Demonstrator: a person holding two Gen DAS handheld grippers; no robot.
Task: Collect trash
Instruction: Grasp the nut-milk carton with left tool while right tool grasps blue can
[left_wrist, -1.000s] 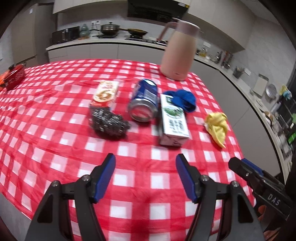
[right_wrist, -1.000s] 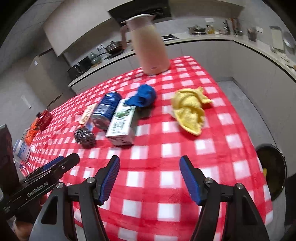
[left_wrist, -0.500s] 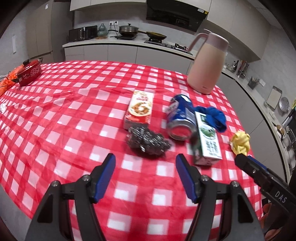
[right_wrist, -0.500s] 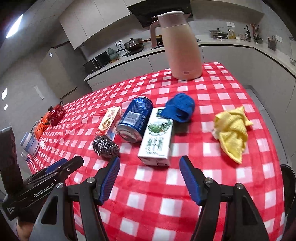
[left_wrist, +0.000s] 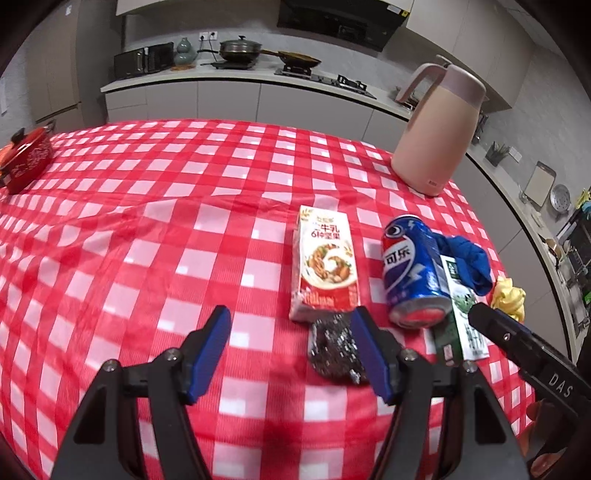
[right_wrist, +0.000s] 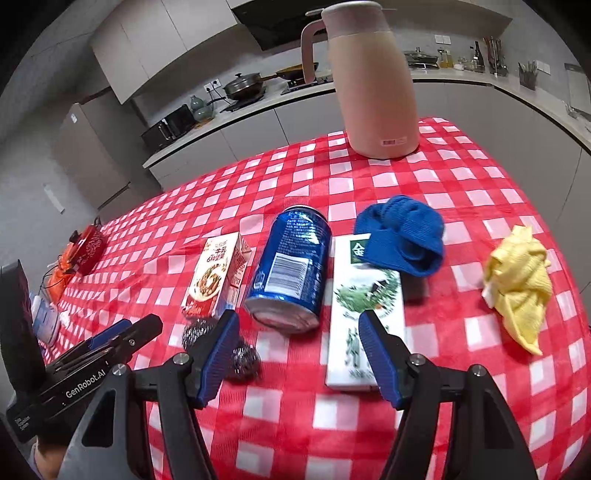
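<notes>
**Trash on the checked table**

Lying side by side on the red-and-white checked table (right_wrist: 461, 406): one blue drink can (right_wrist: 291, 266), two cartons – red-and-white (right_wrist: 216, 275), green-and-white (right_wrist: 364, 310) – one steel-wool scourer (left_wrist: 334, 349). Left tongs (left_wrist: 290, 352) and right tongs (right_wrist: 297, 356) apart, holding nothing.

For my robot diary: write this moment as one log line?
left hand-held gripper: open, empty | right hand-held gripper: open, empty | can: lying down

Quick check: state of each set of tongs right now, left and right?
Left tongs: open, holding nothing, above the tablecloth beside the scourer.
Right tongs: open, holding nothing, in front of the can.
</notes>
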